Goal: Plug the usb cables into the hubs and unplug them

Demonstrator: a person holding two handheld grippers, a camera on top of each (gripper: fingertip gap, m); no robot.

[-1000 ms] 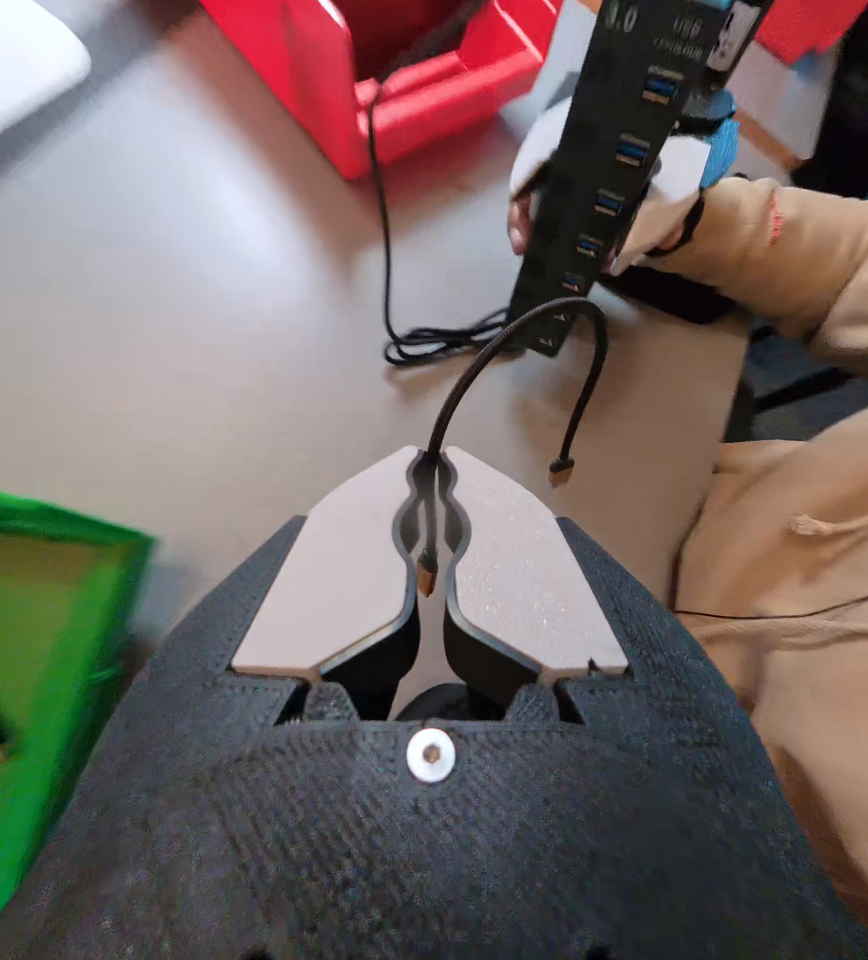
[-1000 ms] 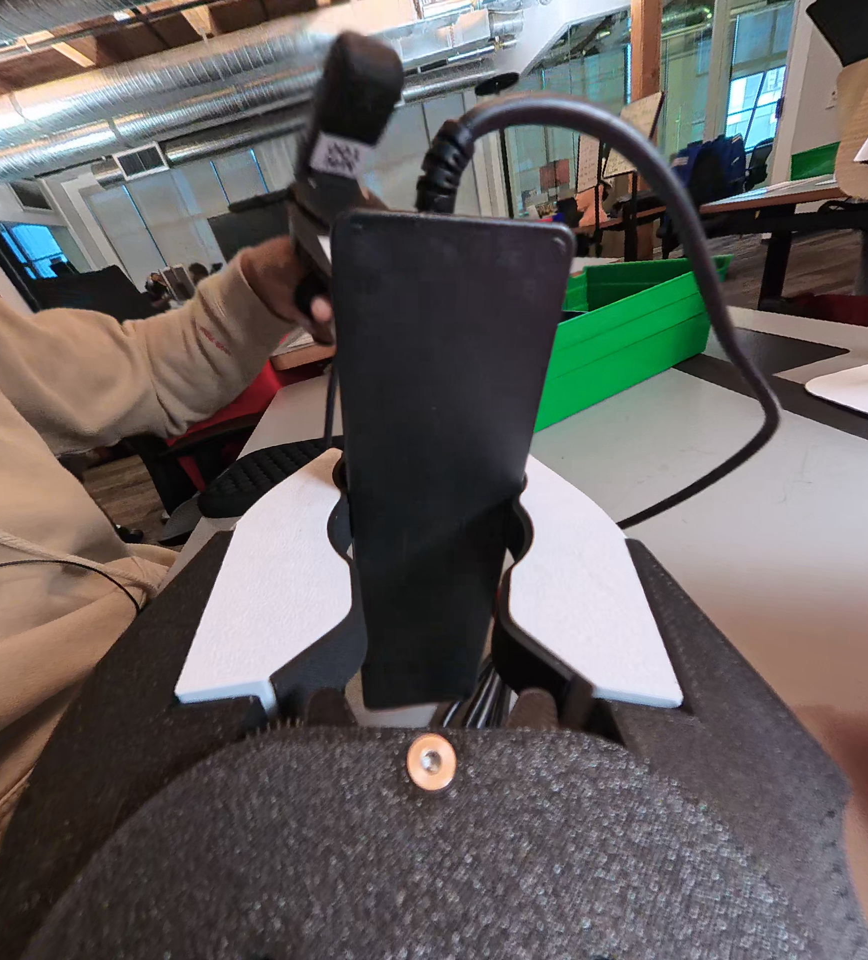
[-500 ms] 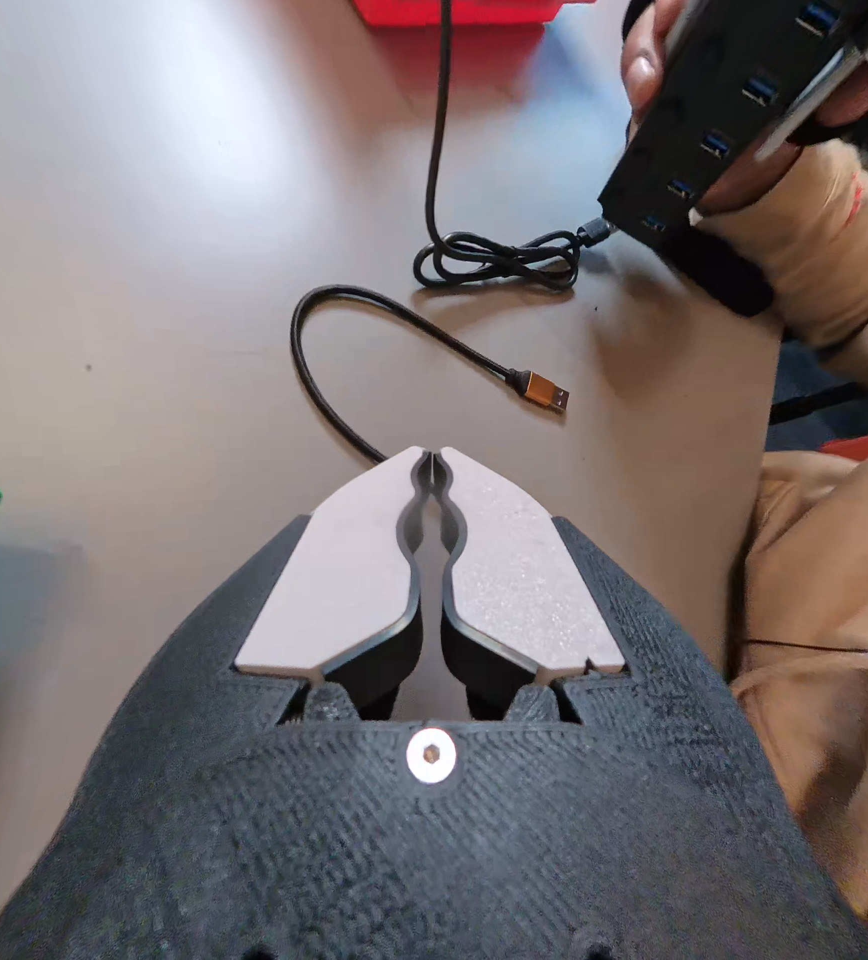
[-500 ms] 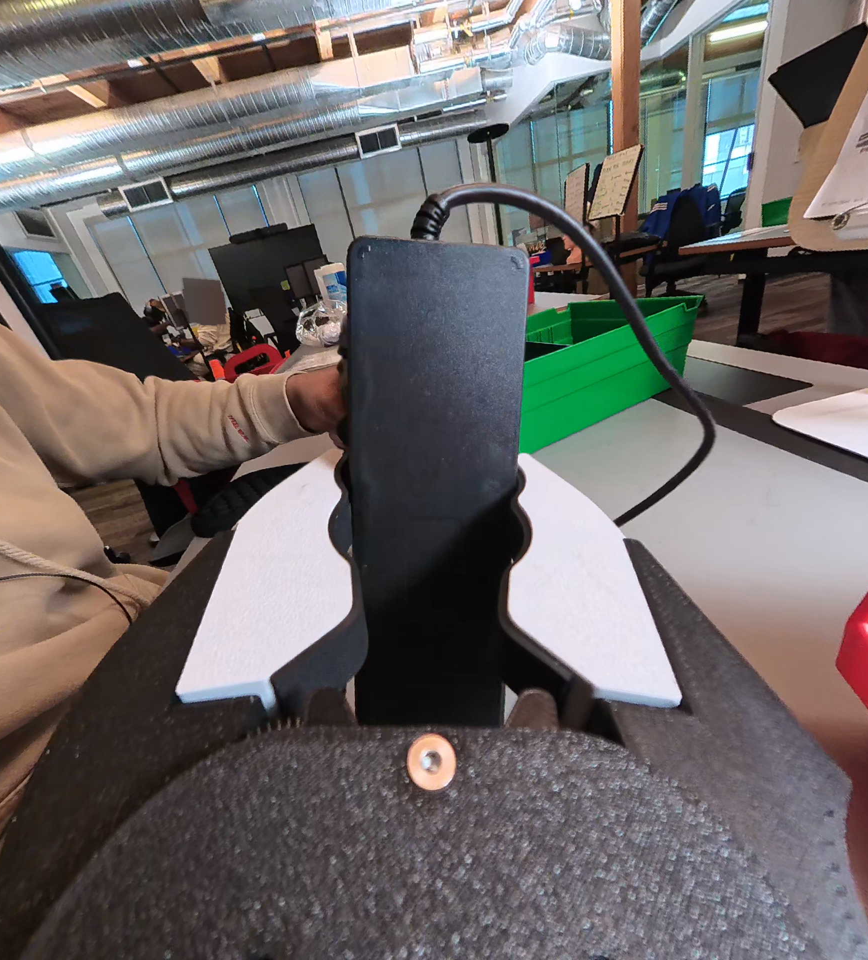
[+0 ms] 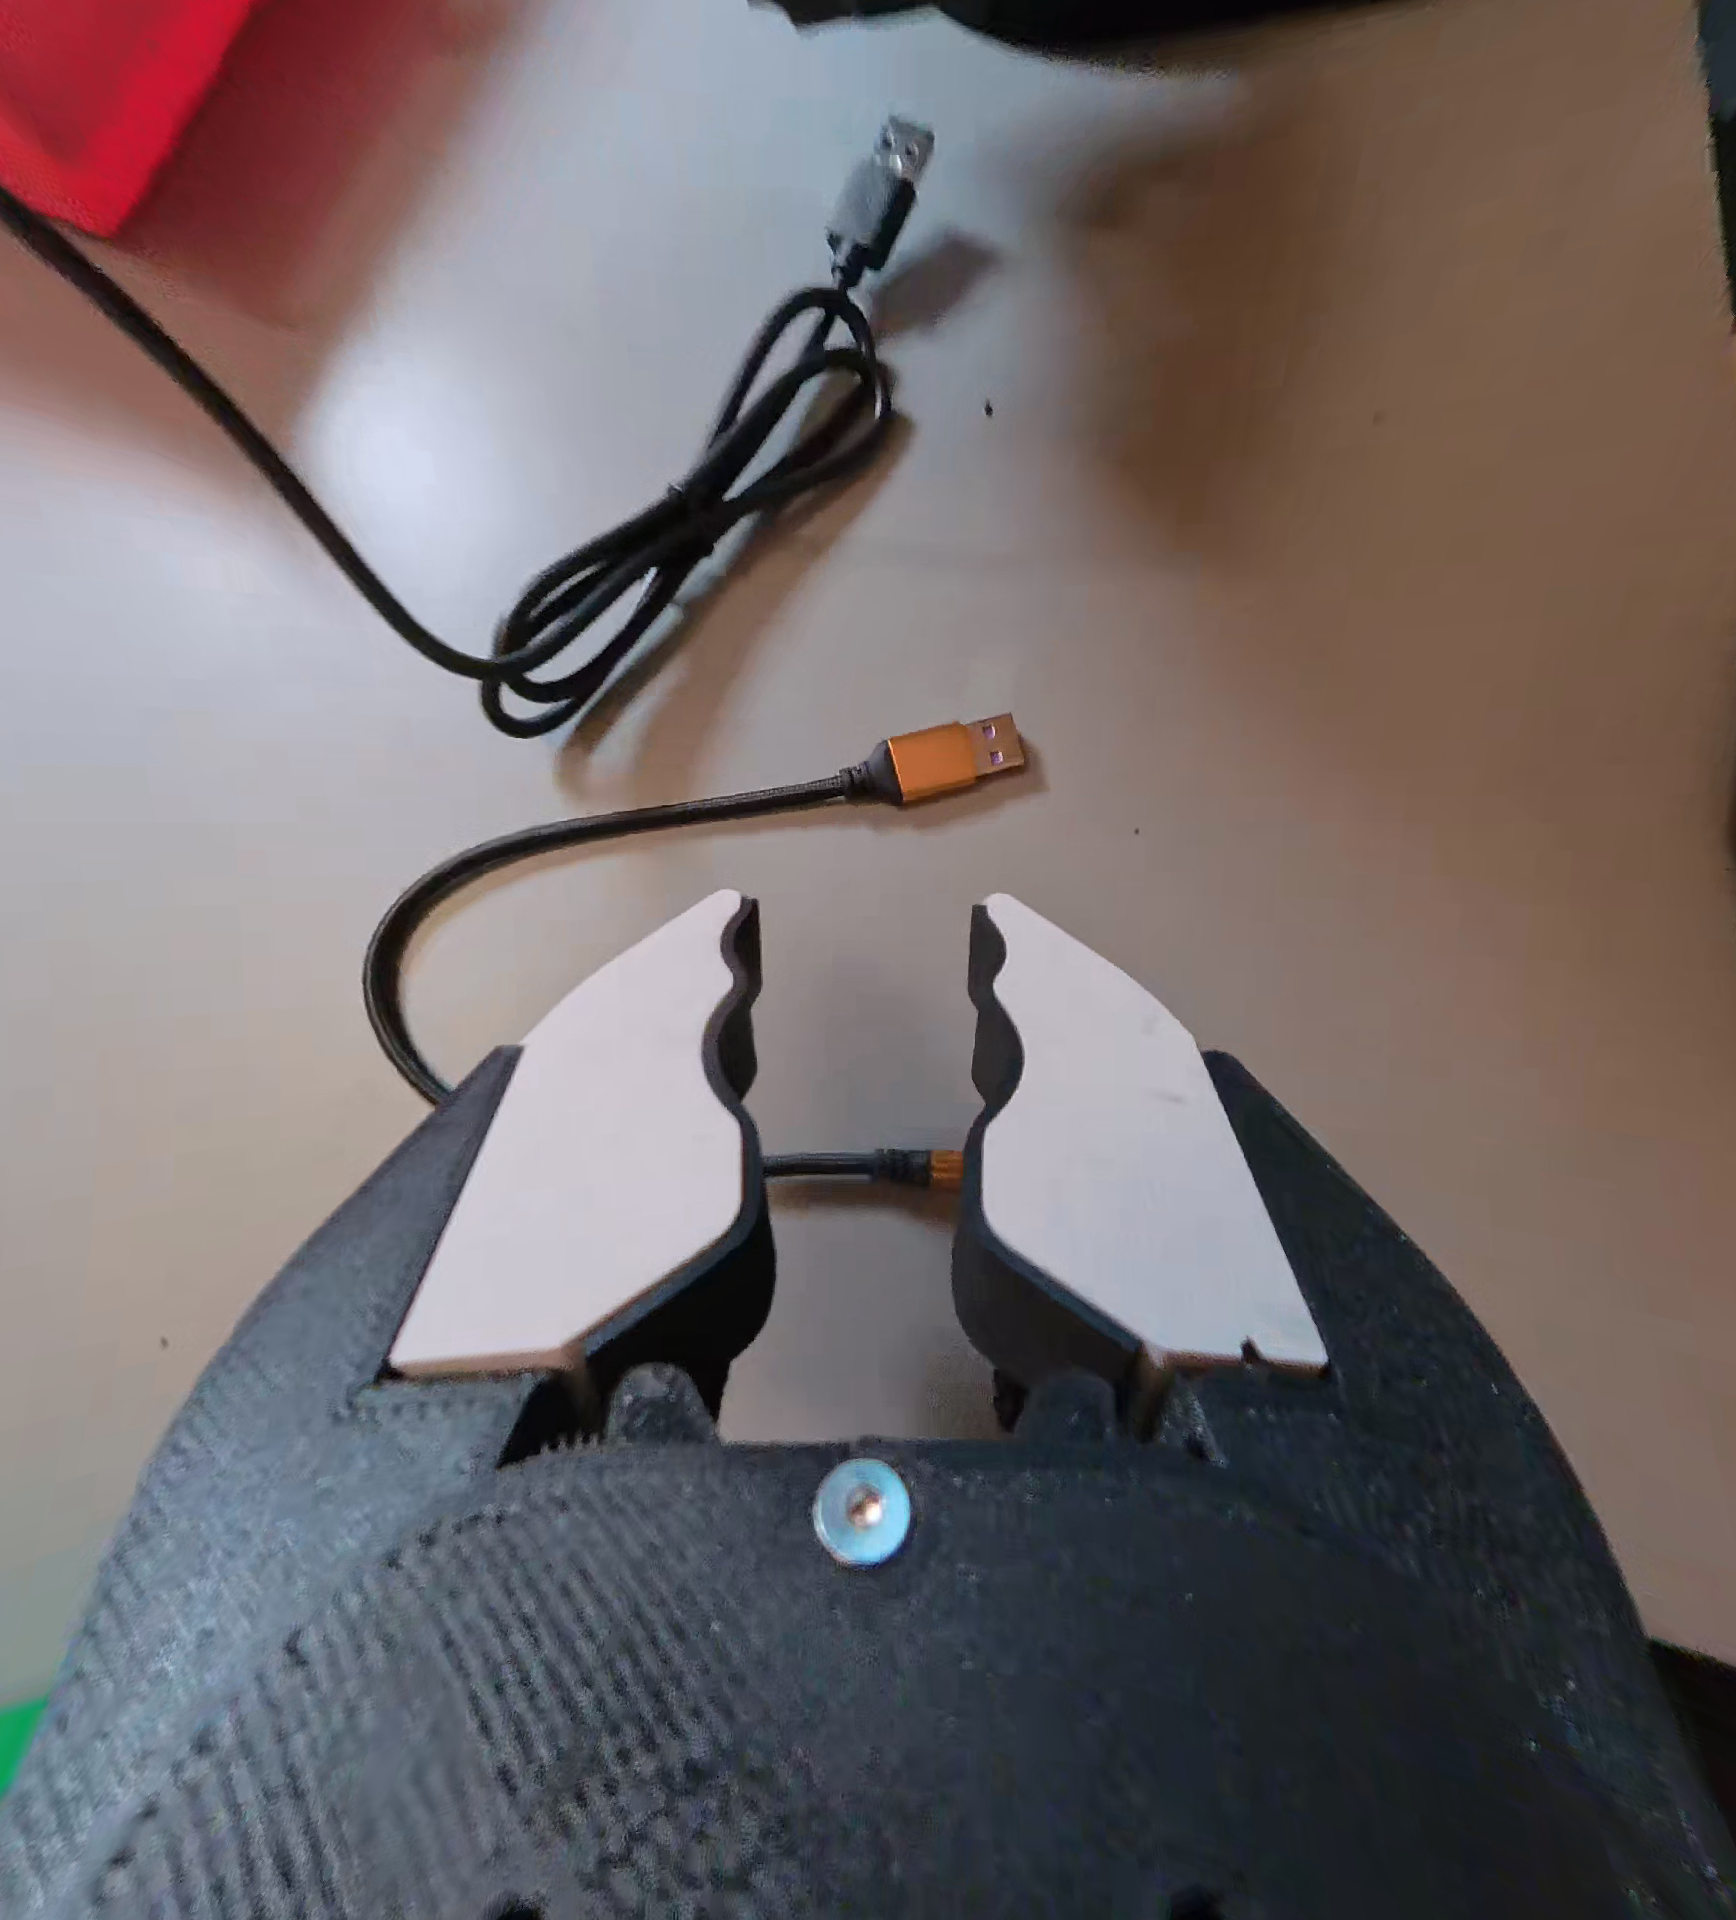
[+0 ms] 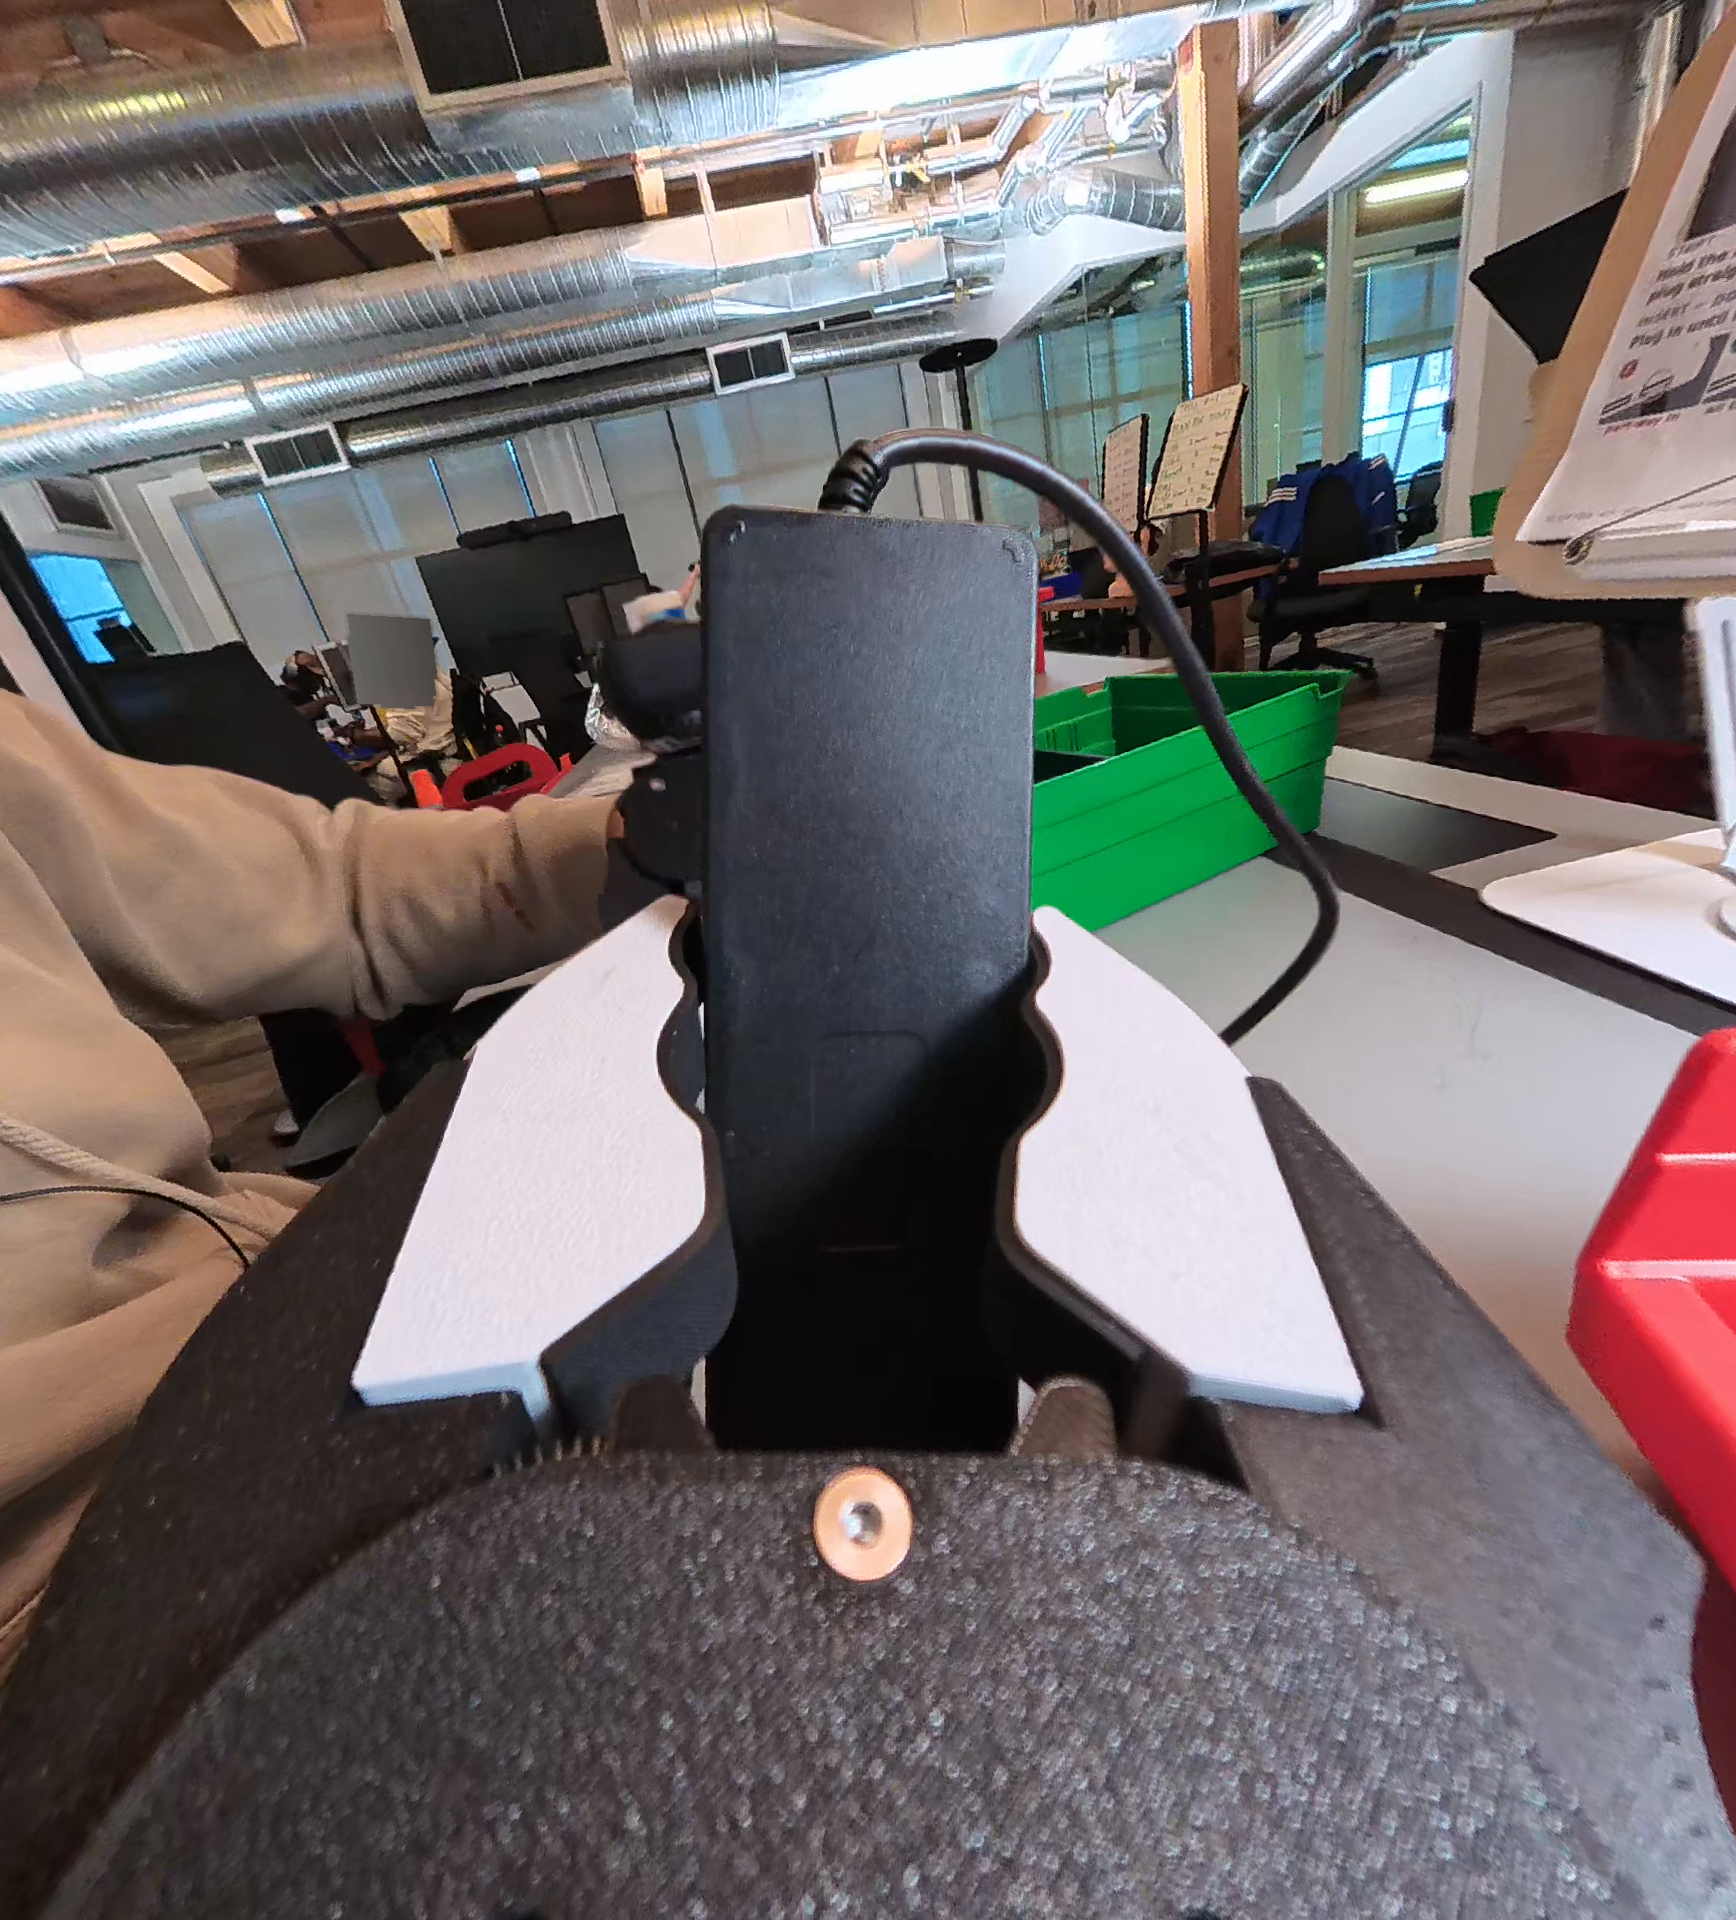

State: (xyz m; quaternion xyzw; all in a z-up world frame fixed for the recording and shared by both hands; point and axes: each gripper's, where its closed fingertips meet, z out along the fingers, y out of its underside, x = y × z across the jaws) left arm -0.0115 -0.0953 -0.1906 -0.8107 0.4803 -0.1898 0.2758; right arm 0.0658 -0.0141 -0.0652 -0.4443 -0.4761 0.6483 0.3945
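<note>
Left tool hangs over the table with its fingers spread wide and nothing between the tips. Just beyond them, at twelve o'clock, lies the short braided cable; its orange plug points toward three o'clock, and its other end crosses the gap deep between the fingers. Farther off at eleven o'clock sits a coiled black cable with a grey plug. A red bin fills the ten o'clock corner.

Right tool pinches the black hub, which stands upright between its fingers, its cord arching toward two o'clock. A green bin sits behind, a tan sleeve at nine o'clock.
</note>
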